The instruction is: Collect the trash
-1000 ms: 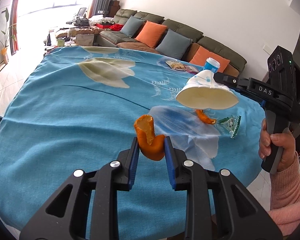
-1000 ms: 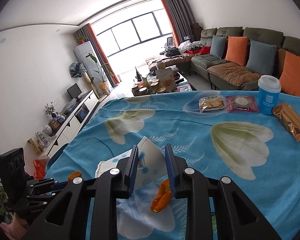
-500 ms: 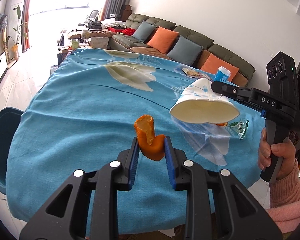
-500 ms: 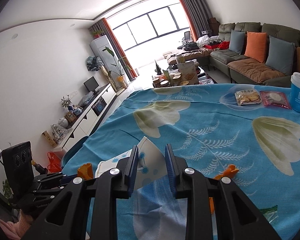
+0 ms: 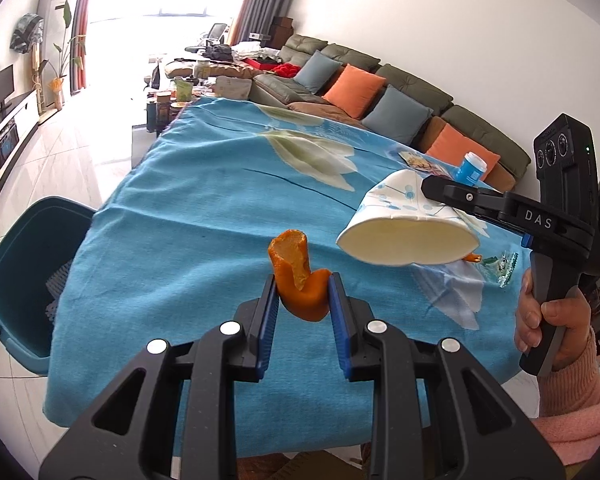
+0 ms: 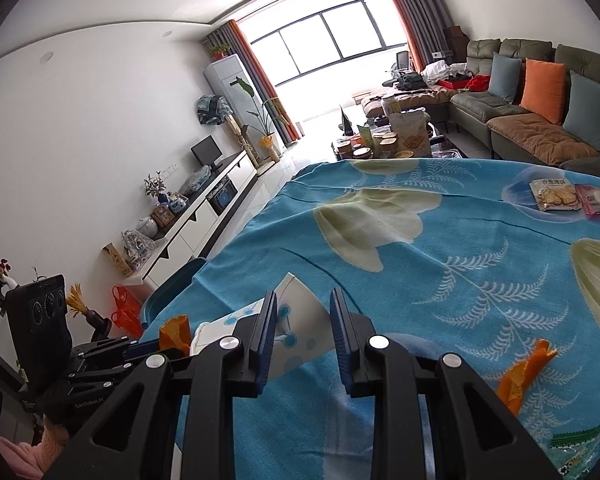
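Note:
My left gripper (image 5: 302, 294) is shut on a curled orange peel (image 5: 296, 276) and holds it above the near left part of the blue tablecloth (image 5: 204, 216). My right gripper (image 6: 303, 312) is shut on a squashed white paper cup (image 6: 296, 332) with blue dots, held above the cloth; the cup (image 5: 408, 224) also shows in the left wrist view, mouth toward me. A teal bin (image 5: 16, 276) stands on the floor by the table's left edge. Another orange peel (image 6: 524, 372) and a green wrapper (image 6: 580, 444) lie on the cloth.
Two snack packets (image 6: 556, 196) and a blue cup (image 5: 471, 166) sit at the far side of the table. A sofa (image 5: 380, 92) with orange and grey cushions runs behind it. A low TV cabinet (image 6: 204, 216) lines the left wall.
Both grippers have moved left over the table toward its left edge, still holding the peel and the cup. The teal bin has come into the left wrist view.

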Motion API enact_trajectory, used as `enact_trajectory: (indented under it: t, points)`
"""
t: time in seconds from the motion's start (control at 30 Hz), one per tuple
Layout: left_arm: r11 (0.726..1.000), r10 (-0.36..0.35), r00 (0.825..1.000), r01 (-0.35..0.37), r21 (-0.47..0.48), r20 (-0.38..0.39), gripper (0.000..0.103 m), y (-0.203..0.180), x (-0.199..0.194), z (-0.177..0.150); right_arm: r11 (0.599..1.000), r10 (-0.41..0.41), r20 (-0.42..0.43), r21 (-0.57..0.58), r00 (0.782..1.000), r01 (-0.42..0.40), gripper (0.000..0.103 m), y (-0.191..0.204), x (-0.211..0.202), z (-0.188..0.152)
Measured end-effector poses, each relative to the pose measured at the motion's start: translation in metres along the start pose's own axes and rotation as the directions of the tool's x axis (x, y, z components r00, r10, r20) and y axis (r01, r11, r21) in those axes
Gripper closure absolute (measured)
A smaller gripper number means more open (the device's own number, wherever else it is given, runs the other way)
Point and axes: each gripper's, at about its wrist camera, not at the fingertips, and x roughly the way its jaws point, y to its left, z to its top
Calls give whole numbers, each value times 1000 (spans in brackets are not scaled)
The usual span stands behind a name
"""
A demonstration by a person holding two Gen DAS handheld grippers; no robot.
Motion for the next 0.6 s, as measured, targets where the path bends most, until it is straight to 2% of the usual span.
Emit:
enact_trajectory:
  t: [0.6]
  points:
    - [992,93,995,-89,-85,42,77,48,-30,-3,992,94,-59,-78,994,-98,78,52,47,10]
